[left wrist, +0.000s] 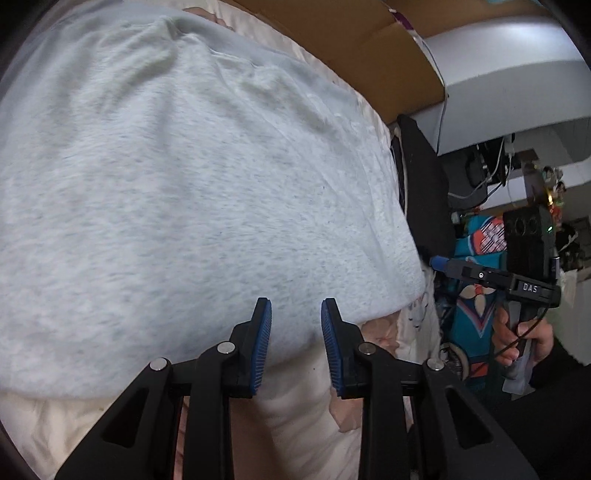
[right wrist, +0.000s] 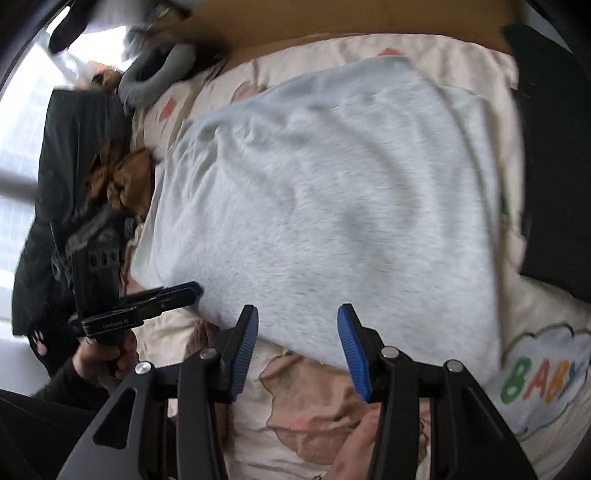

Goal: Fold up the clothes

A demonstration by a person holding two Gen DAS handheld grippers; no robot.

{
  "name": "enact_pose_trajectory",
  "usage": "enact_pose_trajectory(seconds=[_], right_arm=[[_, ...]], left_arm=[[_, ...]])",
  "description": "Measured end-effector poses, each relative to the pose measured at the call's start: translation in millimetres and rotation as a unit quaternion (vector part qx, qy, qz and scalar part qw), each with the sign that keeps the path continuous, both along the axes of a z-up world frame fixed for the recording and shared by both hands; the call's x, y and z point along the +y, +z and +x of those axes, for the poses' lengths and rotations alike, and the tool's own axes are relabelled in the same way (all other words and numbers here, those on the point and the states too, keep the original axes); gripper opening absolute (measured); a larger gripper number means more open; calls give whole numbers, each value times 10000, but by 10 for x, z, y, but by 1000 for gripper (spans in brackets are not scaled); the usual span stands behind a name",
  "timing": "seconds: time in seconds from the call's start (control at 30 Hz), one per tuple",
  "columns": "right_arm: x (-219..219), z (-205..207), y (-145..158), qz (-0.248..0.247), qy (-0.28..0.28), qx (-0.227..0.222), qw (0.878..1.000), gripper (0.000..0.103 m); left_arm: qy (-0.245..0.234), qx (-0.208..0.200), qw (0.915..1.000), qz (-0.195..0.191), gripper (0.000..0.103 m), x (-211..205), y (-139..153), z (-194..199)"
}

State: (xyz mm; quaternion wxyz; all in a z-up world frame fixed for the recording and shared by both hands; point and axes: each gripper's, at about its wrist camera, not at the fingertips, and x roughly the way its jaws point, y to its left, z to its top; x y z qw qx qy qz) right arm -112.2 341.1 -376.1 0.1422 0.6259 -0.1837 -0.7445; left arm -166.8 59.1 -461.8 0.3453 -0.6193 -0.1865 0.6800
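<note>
Both of our black two-finger grippers with ribbed blue pads hang above the bed, and neither has hold of anything. Our left gripper (left wrist: 296, 345) has its jaws parted by a modest gap; through that gap we see only the near hem of the light grey fleece garment (left wrist: 192, 177) and the cream printed bedsheet (left wrist: 306, 413) below it, with no cloth pinched. Our right gripper (right wrist: 297, 350) stands somewhat wider, its jaws likewise bare over the garment's near edge and the sheet.

We see the grey garment lying spread and fairly flat across the sheet, with soft wrinkles toward its far side. In the right wrist view, the left gripper comes in from the left, its fingertips just beside the garment's near left corner, and the hand (right wrist: 107, 360) on its handle shows beneath it. A black garment (right wrist: 74, 166) lies heaped past the grey one's left edge. Brown cardboard (right wrist: 332, 22) lines the far side of the bed.
</note>
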Motion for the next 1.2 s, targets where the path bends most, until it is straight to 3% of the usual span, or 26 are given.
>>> enact_pose_trajectory(seconds=[0.17, 0.5, 0.67, 0.87, 1.07, 1.2], right_arm=[[-389, -88, -120, 59, 354, 39, 9993, 44], [-889, -149, -363, 471, 742, 221, 9959, 44], [-969, -176, -483, 575, 671, 152, 9960, 44], [-1110, -188, -560, 618, 744, 189, 9951, 44], [-1334, -141, -600, 1088, 1157, 374, 9866, 44], [-1446, -125, -628, 1411, 1364, 456, 9795, 44]], left_arm=[[125, -229, 9996, -69, 27, 19, -166, -24], [279, -410, 9984, -272, 17, 31, -379, -20], [386, -548, 9976, -148, 17, -51, -284, 17], [598, -583, 9959, -358, 18, -342, 0, 114], [1042, -488, 9914, -617, 18, -775, 145, 192], [1340, -552, 9864, -776, 18, -986, 60, 190]])
